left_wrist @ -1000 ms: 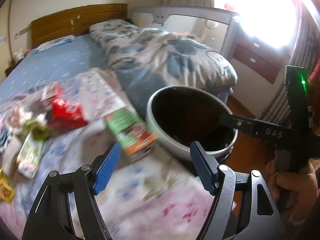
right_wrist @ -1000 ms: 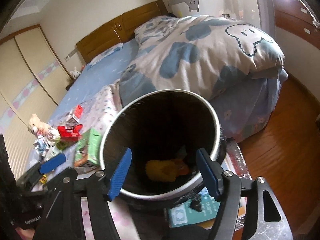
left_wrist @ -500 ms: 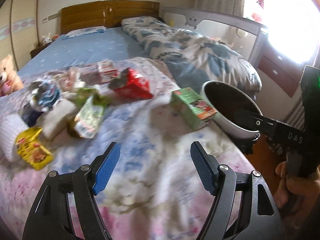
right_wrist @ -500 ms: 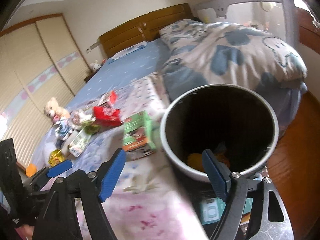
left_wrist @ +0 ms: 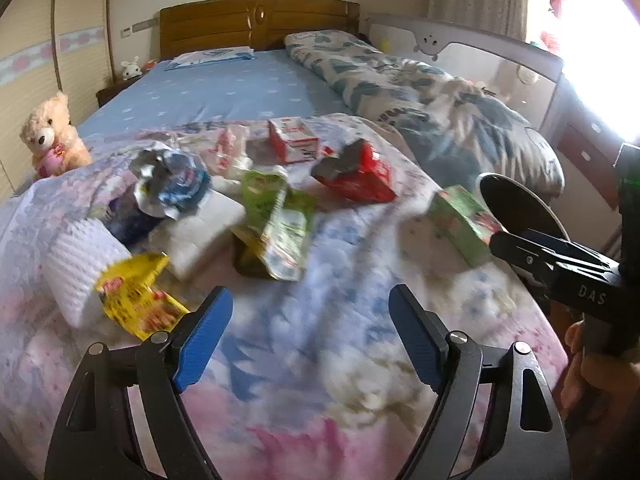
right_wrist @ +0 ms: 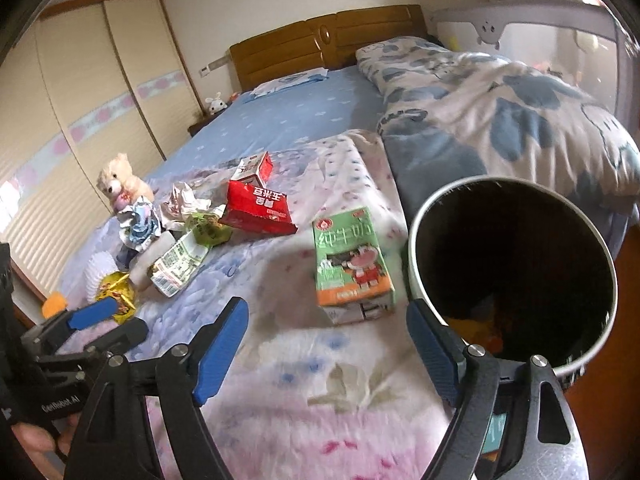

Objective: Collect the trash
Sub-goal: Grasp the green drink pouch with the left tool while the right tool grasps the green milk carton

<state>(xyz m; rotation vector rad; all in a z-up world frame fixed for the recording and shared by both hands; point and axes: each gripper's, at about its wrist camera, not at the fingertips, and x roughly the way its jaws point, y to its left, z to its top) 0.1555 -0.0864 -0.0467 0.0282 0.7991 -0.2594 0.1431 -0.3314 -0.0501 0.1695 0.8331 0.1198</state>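
Litter lies scattered on the flowered blanket: a green milk carton [right_wrist: 352, 260] [left_wrist: 460, 224] beside the bin, a red carton [right_wrist: 256, 208] [left_wrist: 356, 176], a green and white pouch [left_wrist: 280, 224] [right_wrist: 180, 264], a yellow wrapper [left_wrist: 132, 296], a crumpled blue and silver wrapper [left_wrist: 172, 184] and a small red and white carton [left_wrist: 294, 142]. The round dark bin [right_wrist: 414, 264] [left_wrist: 504, 178] stands at the bed's right edge, with something yellow at its bottom. My left gripper [left_wrist: 309, 296] hovers over bare blanket with its jaws opening and nothing between them. My right gripper [right_wrist: 328, 306] is open and empty, just short of the green carton.
A teddy bear [left_wrist: 50, 132] sits at the bed's left side. A rolled blue-patterned duvet [left_wrist: 440, 104] lies along the right, with a crib rail [left_wrist: 480, 44] behind it. The wooden headboard [left_wrist: 256, 20] is far back, wardrobe doors [right_wrist: 80, 100] are left, and wooden floor [right_wrist: 628, 248] is right.
Both views have swung left, away from the bin and toward the litter on the blanket. The bin now sits at the right side. Both pairs of jaws stand a little wider.
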